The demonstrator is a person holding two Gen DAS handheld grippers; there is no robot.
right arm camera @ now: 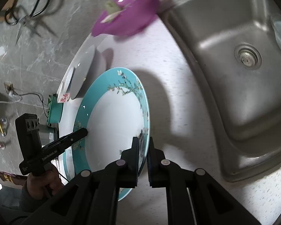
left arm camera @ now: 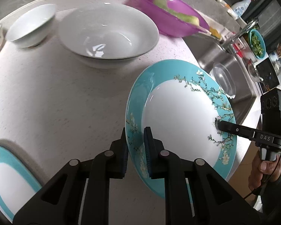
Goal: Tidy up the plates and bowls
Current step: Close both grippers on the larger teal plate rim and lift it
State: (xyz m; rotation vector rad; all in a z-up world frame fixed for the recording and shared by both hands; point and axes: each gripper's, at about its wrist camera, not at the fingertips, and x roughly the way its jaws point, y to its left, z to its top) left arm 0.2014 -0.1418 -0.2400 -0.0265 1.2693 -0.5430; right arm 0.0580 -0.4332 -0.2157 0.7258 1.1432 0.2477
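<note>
Both grippers, left gripper (left arm camera: 136,150) and right gripper (right arm camera: 143,153), clamp opposite rims of the teal blossom-patterned plate (left arm camera: 177,116) near the sink (right arm camera: 234,75).

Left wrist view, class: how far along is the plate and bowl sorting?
Done: nothing looks stacked yet. In hand: the left gripper and right gripper clamp opposite rims of the teal-rimmed floral plate. Left: a matching teal plate, the large white bowl and small white bowl sit apart.

Plate (left arm camera: 177,116) teal-rimmed, white centre, blossom branches; purple bowl (left arm camera: 170,18).
</note>
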